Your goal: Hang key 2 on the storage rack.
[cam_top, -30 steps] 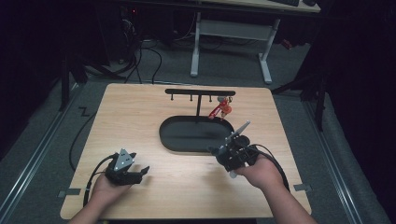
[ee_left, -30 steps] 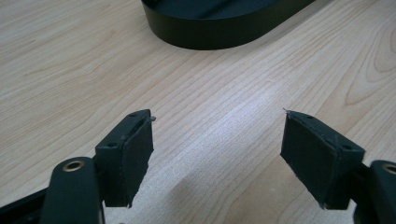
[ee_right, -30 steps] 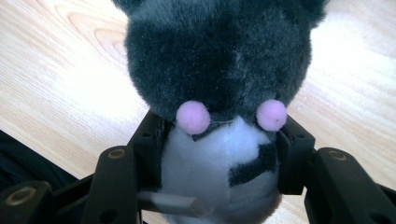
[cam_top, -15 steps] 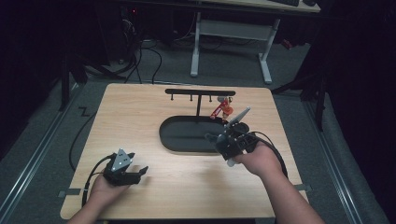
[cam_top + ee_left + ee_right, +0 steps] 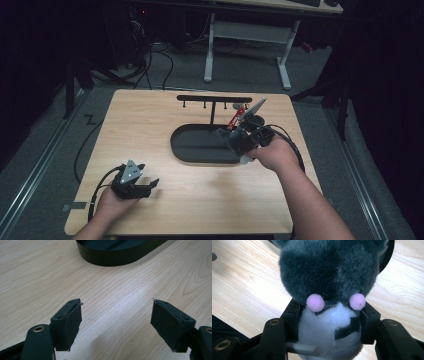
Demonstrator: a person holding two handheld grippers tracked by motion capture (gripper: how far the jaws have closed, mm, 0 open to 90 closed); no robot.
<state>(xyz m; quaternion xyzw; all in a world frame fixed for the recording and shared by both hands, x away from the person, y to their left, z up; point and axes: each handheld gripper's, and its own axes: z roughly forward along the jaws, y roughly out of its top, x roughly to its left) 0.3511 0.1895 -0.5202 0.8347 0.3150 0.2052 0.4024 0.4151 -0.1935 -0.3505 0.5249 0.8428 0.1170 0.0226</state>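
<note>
Fingers: my right gripper [image 5: 329, 327] is clamped on a plush toy [image 5: 329, 290], grey head, pink cheek dots, white belly squeezed between both pads. My left gripper [image 5: 116, 325] is wide open, nothing in it.

High view: right gripper [image 5: 243, 139] now sits over the right end of the black oval tray [image 5: 192, 145], lifted off the desk [image 5: 150, 125]. A second ago it was lower and nearer me, at the tray's near right rim; it's moved up and toward the hook rack [image 5: 214, 99] and the red item [image 5: 235, 117] by it. Left gripper [image 5: 131, 182] hasn't moved, parked at the near left of the desk.

Left gripper view: bare desk wood between the fingers, tray wall [image 5: 112, 257] ahead, well apart.

Right gripper view: toy held firm, desk below, dark tray edge [image 5: 388, 255] behind its head.

Read: toy's in carry, heading for tray or rack. Can't tell which.
</note>
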